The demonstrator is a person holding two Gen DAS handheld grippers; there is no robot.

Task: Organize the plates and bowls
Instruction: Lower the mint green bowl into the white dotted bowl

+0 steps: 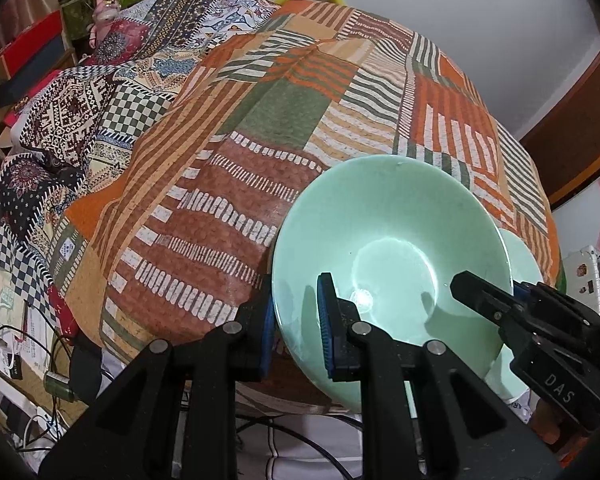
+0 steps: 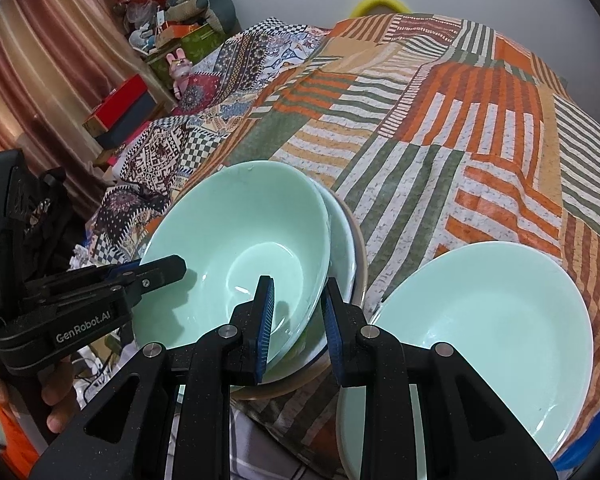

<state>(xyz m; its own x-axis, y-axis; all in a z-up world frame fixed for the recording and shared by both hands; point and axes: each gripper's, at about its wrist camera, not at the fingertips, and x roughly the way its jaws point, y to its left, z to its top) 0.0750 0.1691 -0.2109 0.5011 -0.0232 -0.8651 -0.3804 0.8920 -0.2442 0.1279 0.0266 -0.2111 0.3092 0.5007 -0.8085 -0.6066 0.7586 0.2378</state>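
Two handheld grippers are holding one pale green bowl (image 2: 236, 240) between them over the near edge of a bed covered in a striped patchwork cloth (image 1: 300, 100). The left gripper (image 1: 294, 320) is pinching the bowl's near-left rim, with one blue pad inside the bowl and one outside, jaws narrow on the wall. The right gripper (image 2: 298, 320) is clamping the near-right rim the same way, jaws narrow on it. Gripping opposite sides is probably keeping the tilted bowl steady while it sits over the stack (image 2: 348, 240) of other dishes beneath it, likely to nest there. A shallow green plate (image 2: 492, 328) is lying just beside the stack, toward the bed's near right corner. The far and middle stretches of the bed are lying open, while the near edge is crowded, with cables (image 1: 28, 344) and clutter below it.
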